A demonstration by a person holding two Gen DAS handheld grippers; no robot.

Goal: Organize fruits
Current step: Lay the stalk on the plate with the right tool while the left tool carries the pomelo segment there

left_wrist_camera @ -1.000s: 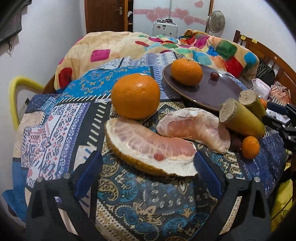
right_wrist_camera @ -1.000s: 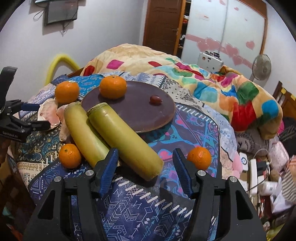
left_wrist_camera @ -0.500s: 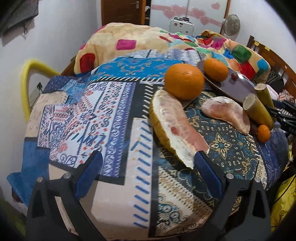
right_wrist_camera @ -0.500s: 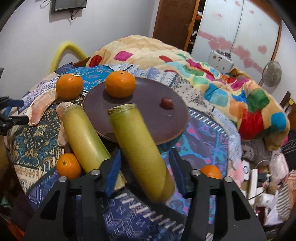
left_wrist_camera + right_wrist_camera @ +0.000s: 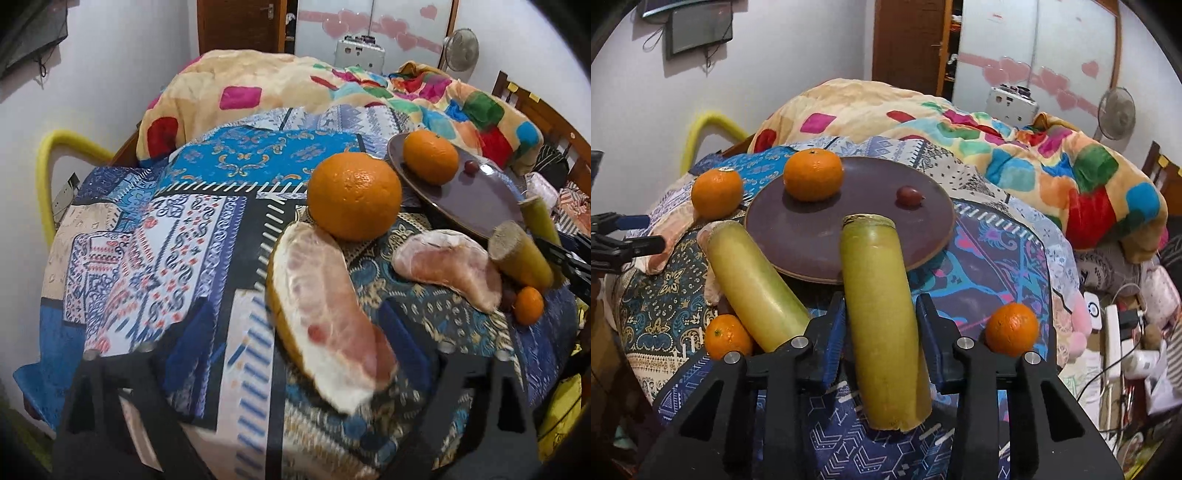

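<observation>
Now the right gripper (image 5: 881,325) is closing on the lifted cane stick (image 5: 879,314) at frame centre; left gripper (image 5: 295,332), also closing, straddles the pomelo wedge (image 5: 325,325)

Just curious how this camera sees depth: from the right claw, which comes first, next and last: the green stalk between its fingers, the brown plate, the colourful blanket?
1. Green stalk: between the closing claw.
2. Brown plate: just beyond.
3. Colourful blanket: farthest back.

Two close downward wrist views, shared plate (image 5: 476,201)
</observation>
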